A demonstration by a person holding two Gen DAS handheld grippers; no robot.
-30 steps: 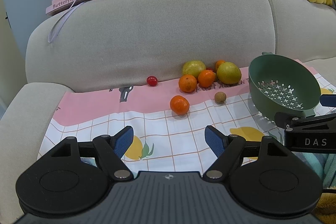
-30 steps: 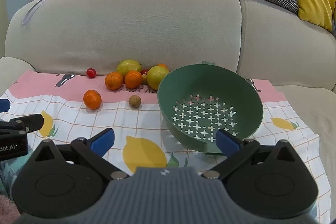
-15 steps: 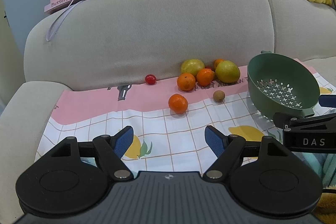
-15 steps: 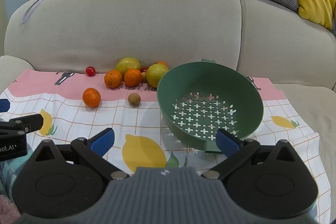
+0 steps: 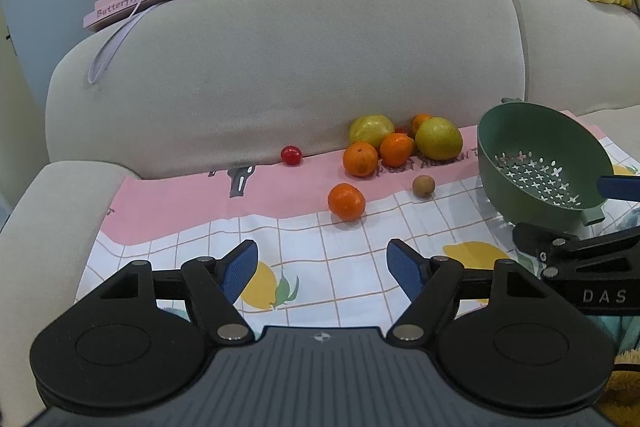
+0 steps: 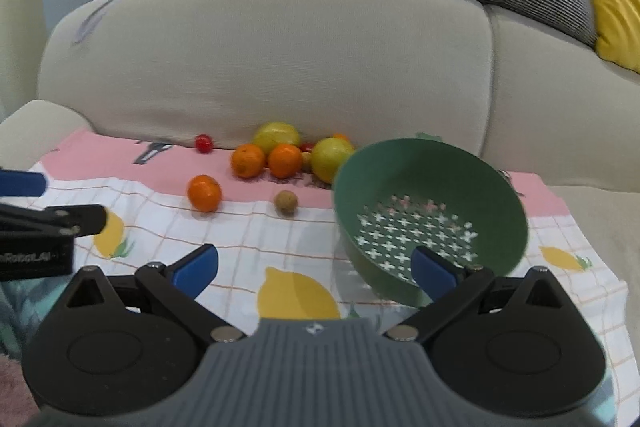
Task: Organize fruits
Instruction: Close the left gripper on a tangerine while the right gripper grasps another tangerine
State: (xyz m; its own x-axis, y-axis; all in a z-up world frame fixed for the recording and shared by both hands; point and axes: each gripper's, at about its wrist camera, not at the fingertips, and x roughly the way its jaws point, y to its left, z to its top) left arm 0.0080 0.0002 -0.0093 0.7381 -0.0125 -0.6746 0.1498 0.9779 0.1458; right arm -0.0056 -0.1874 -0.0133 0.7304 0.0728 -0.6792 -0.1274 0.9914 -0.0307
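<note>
Left wrist view: left hand-held gripper [image 5: 322, 265] spread, closing on nothing over the lemon-print cloth [image 5: 304, 239]. Right hand-held gripper [image 6: 314, 263] spread beside the green perforated plastic colander [image 6: 430, 183]. Round fruits [image 5: 394, 147] cluster at cloth's back edge against the beige sofa backrest [image 5: 280, 67].

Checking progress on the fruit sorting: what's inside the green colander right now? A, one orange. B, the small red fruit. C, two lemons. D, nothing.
D: the green colander shows only its bare perforated bottom, while the fruit, such as the nearest orange, lies on the cloth outside it.
</note>
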